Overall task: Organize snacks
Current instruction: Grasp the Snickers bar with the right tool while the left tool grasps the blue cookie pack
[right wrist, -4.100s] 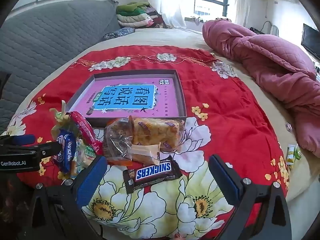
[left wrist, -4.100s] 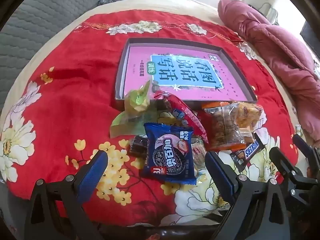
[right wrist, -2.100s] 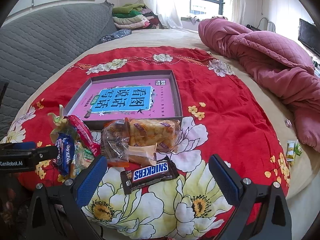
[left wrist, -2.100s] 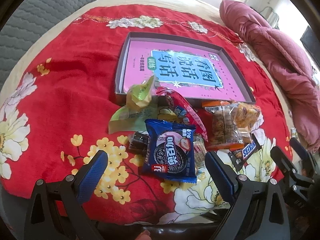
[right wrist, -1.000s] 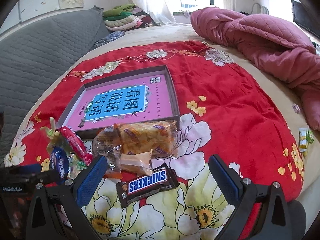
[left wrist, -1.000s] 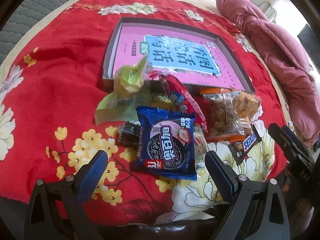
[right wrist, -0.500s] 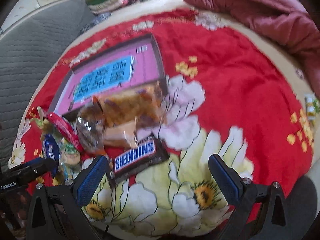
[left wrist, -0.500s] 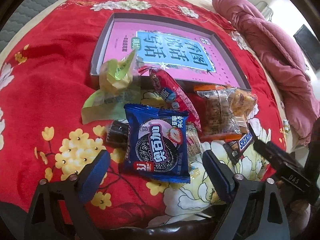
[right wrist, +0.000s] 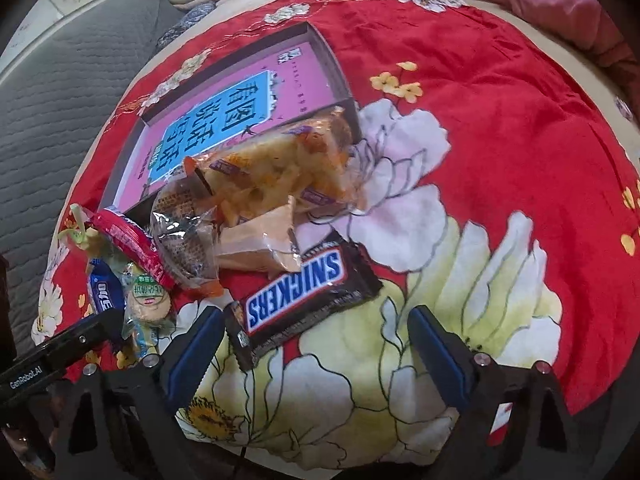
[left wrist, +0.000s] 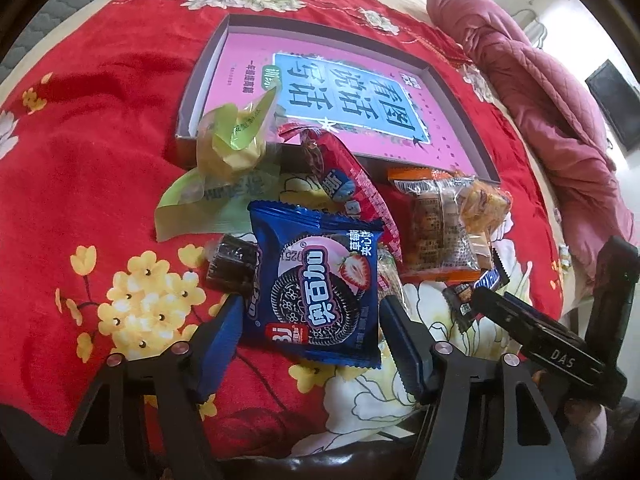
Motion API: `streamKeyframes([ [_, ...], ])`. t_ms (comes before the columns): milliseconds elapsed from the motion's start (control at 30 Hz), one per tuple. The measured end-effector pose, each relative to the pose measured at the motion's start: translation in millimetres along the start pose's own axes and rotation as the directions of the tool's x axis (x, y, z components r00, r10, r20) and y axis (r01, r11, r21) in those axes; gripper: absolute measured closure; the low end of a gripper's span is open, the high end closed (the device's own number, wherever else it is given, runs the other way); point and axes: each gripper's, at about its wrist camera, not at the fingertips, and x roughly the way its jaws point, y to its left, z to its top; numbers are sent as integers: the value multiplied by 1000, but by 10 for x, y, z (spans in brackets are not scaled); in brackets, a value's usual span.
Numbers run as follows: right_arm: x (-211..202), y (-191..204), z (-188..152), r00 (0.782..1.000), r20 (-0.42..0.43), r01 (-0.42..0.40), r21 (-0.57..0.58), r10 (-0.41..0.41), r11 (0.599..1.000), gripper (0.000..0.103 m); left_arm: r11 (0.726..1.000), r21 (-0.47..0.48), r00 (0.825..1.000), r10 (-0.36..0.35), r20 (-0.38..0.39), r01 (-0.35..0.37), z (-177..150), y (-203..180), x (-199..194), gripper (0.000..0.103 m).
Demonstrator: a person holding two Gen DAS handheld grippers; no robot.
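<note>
Jaws are closing as we are lowering our left gripper (left wrist: pixel 310 332) around the blue Oreo packet (left wrist: pixel 316 288) and our right gripper (right wrist: pixel 316 342) beside the Snickers bar (right wrist: pixel 300 292), neither gripped, while the tray (left wrist: pixel 202 80) is waiting snackless beyond the pile.

You have one box (left wrist: pixel 208 60), one Snickers bar (right wrist: pixel 296 284), one blue Oreo pack (left wrist: pixel 316 292), and one red wrapper (left wrist: pixel 352 184).
</note>
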Motion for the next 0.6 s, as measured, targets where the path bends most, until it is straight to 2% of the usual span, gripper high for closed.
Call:
streamKeyframes([
  [67,16,33,12,1000,4,7,-14,-7,1000,11,1000,-6,1000,-8,1,8,8,13,0,38],
  [467,107,198,78,997,41,76,-139,-71,987,35,999,-26,999,-32,-3,31,23,31,22,39],
  [600,66,188,69,997,47,65,-146,-59,987,43,998,-45,999,-38,-8,38,20,73,28,39],
])
